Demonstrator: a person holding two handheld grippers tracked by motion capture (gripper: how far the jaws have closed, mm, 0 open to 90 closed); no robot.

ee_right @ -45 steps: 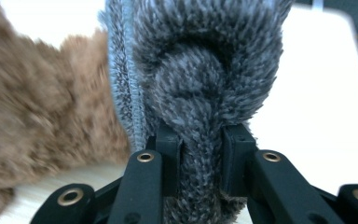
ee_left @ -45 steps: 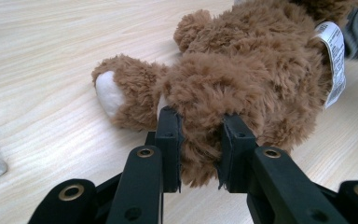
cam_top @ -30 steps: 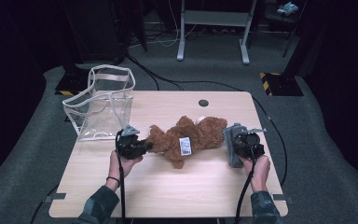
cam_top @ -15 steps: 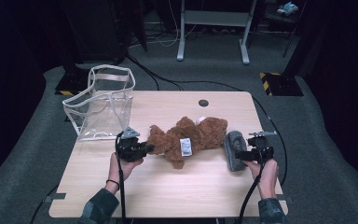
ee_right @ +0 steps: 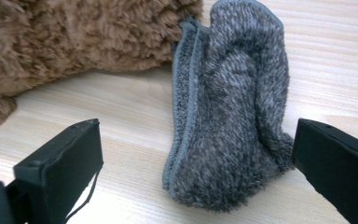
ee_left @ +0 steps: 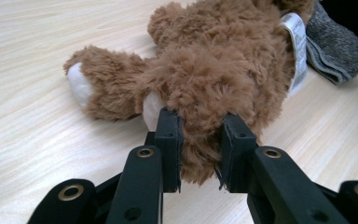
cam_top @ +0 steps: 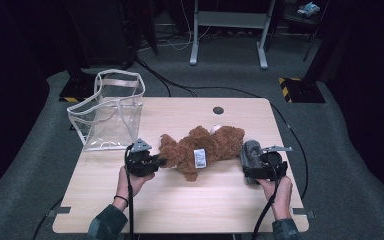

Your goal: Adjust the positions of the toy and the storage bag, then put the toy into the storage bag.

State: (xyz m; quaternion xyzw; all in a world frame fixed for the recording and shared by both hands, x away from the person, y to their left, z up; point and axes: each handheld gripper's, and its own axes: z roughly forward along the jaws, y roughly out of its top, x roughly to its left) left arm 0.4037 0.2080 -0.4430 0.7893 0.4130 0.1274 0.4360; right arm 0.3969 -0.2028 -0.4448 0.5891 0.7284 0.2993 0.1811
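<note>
From the high view, a pale wood-grain table (cam_top: 180, 210) with rounded corners carries a brown plush teddy bear (cam_top: 202, 150) lying lengthwise across its middle, its shaggy pile broken by a white sewn-in label. At the bear's end towards the right edge lies a folded grey cloth (cam_top: 250, 154), nubbly and thick. A clear plastic bag (cam_top: 111, 114) with white-trimmed seams stands open at the far left corner, boxy and stiff. The left gripper (cam_top: 156, 162) meets the bear's limb at the left end; the right gripper (cam_top: 252, 172) sits just in front of the grey cloth, near the right edge.

In the left gripper view, the two black, blocky jaws pinch a tuft of the bear's long brown fur (ee_left: 205, 93), the pile bulging out between and above the pads. A paw with a white, smoother sole (ee_left: 79, 86) points to the left beside it, and the label (ee_left: 298, 42) hangs off the body near the cloth (ee_left: 338, 46).

In the right gripper view, the jaws stand spread wide and have just been opening; the grey cloth (ee_right: 233, 107) lies between them untouched, a fuzzy terry fold with a stitched hem, slumped on the table (ee_right: 121, 140). The bear's fur (ee_right: 74, 42) lies just beside it.
</note>
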